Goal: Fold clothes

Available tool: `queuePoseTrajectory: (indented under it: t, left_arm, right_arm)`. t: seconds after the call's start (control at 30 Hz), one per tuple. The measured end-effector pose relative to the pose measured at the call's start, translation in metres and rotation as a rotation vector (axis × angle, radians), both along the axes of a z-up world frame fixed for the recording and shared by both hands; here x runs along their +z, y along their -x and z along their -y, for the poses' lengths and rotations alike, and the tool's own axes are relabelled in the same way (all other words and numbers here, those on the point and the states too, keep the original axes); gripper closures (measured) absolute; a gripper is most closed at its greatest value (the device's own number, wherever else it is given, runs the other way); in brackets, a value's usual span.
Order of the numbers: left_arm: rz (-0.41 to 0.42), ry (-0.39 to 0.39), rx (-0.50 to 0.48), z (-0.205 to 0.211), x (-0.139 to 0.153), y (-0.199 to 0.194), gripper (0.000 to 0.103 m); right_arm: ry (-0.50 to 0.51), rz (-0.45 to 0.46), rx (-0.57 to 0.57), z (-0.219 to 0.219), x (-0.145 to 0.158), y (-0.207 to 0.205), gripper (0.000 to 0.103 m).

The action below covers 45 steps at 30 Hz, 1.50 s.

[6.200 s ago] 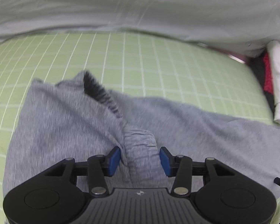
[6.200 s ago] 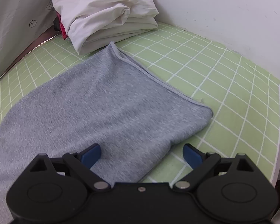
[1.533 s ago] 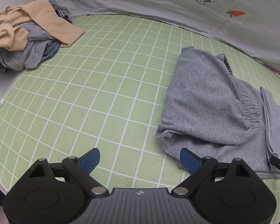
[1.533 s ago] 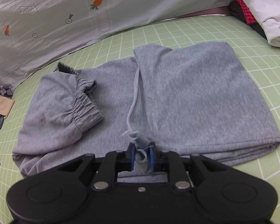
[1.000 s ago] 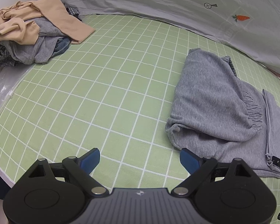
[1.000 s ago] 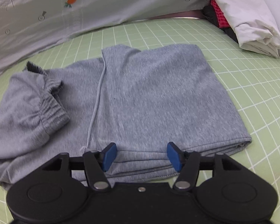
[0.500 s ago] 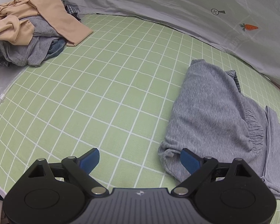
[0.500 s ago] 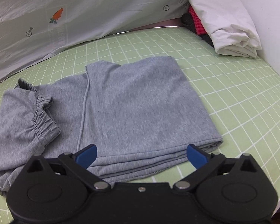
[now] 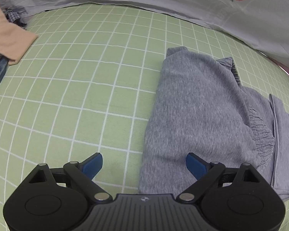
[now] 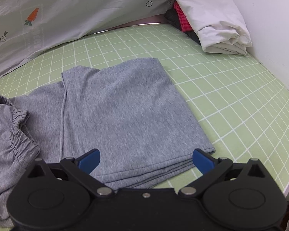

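Observation:
Grey sweatpants (image 9: pixel 198 111) lie folded on the green checked sheet (image 9: pixel 77 96). Their gathered cuff (image 9: pixel 262 132) rests on top near the middle. In the right wrist view the same grey sweatpants (image 10: pixel 121 115) show a flat folded layer on the right and the elastic cuff (image 10: pixel 19 132) at the left. My left gripper (image 9: pixel 144 166) is open, its right finger over the near left edge of the pants. My right gripper (image 10: pixel 146 160) is open at the stacked front hem, holding nothing.
A pile of unfolded clothes with a beige piece (image 9: pixel 7 36) lies at far left. A folded white stack over red and dark garments (image 10: pixel 212 17) sits in the back right corner by the white wall (image 10: pixel 275 25). A grey carrot-print sheet (image 10: pixel 57 13) runs along the back.
My right gripper let go of the drawstring, opened wide and drew back from the hem. My left gripper came closer to the left edge of the pants, still open.

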<state>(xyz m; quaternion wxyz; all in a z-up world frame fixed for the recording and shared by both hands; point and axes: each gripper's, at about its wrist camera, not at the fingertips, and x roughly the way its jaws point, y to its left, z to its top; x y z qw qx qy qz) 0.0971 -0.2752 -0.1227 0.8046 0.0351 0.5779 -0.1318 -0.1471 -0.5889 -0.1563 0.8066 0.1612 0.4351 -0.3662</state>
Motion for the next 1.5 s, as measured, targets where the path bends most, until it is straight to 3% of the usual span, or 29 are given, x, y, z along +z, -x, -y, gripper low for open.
queuePoseTrajectory:
  t: [0.1, 0.27, 0.47, 0.57, 0.67, 0.7, 0.83, 0.9, 1.0, 1.1, 1.23, 1.33, 1.5]
  left_arm:
    - [0.009, -0.003, -0.05, 0.004, -0.008, -0.005, 0.01]
    - [-0.001, 0.066, -0.096, 0.002, -0.02, -0.016, 0.01]
    - [0.015, 0.083, -0.146, 0.009, -0.023, -0.022, 0.016]
    - [0.013, 0.101, -0.107, 0.011, -0.02, -0.023, 0.038]
    - [0.005, 0.148, -0.081, 0.017, -0.015, -0.017, 0.075]
    - [0.007, 0.162, -0.074, 0.02, -0.014, -0.015, 0.092]
    - [0.057, 0.198, 0.007, 0.039, 0.016, 0.004, 0.094]
    - [0.09, 0.267, 0.009, 0.054, 0.039, 0.015, 0.094]
    - [0.135, 0.307, -0.002, 0.092, 0.056, 0.039, 0.094]
    - [0.13, 0.397, 0.01, 0.134, 0.061, 0.055, 0.094]
    - [0.055, 0.542, 0.025, 0.188, 0.054, 0.075, 0.094]
    - [-0.038, 0.632, 0.049, 0.222, 0.031, 0.083, 0.094]
    - [-0.21, 0.537, 0.126, 0.263, -0.029, 0.086, 0.094]
  right_arm:
    - [0.005, -0.029, -0.018, -0.001, 0.003, -0.005, 0.0]
    - [0.022, -0.124, -0.053, -0.004, 0.011, -0.011, 0.0]
    - [0.045, -0.099, -0.086, -0.002, 0.023, -0.005, 0.0]
    - [-0.001, -0.069, -0.071, 0.011, 0.017, 0.005, 0.0]
    - [-0.048, -0.039, -0.054, 0.025, 0.011, 0.015, 0.0]
    - [-0.064, -0.029, -0.048, 0.029, 0.009, 0.019, 0.0]
    - [-0.121, 0.007, -0.018, 0.052, 0.002, 0.033, 0.0]
    - [-0.137, 0.018, 0.012, 0.073, 0.0, 0.039, 0.0]
    - [-0.16, 0.034, 0.056, 0.103, -0.002, 0.048, 0.0]
    - [-0.183, 0.049, 0.101, 0.134, -0.005, 0.058, 0.0]
    - [-0.216, 0.062, 0.114, 0.174, -0.004, 0.069, 0.0]
    - [-0.251, 0.069, 0.108, 0.196, -0.007, 0.075, 0.0]
    - [-0.27, 0.068, 0.107, 0.223, -0.016, 0.076, 0.0]
